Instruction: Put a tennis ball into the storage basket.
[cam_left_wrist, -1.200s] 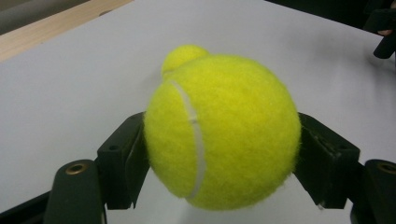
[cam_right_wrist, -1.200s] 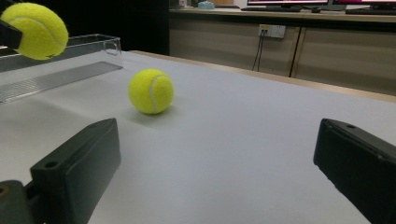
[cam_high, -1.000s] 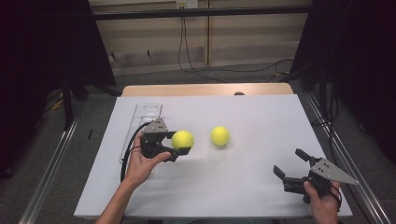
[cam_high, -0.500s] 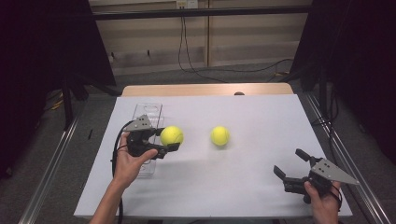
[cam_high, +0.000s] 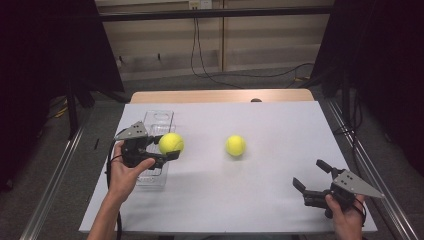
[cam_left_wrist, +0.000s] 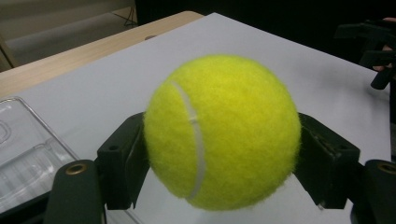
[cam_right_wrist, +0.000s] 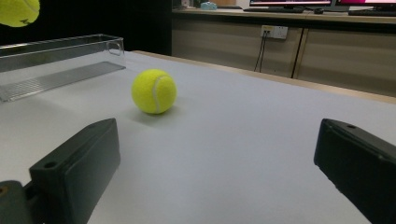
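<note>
fuzzy yellow tennis ball (cam_high: 171, 143) sits clamped between the left gripper (cam_high: 167, 147)'s black blocky jaws, above the ribbed clear plastic tray (cam_high: 158, 120) at 9 o'clock on the smooth white surface (cam_high: 250, 190). a second felt ball (cam_high: 235, 145) rests near centre; the right gripper (cam_high: 311, 176), at 4 o'clock, gapes wide and empty.

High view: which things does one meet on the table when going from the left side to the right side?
Left claw holding a tennis ball → second tennis ball lying free → right claw, open.
</note>
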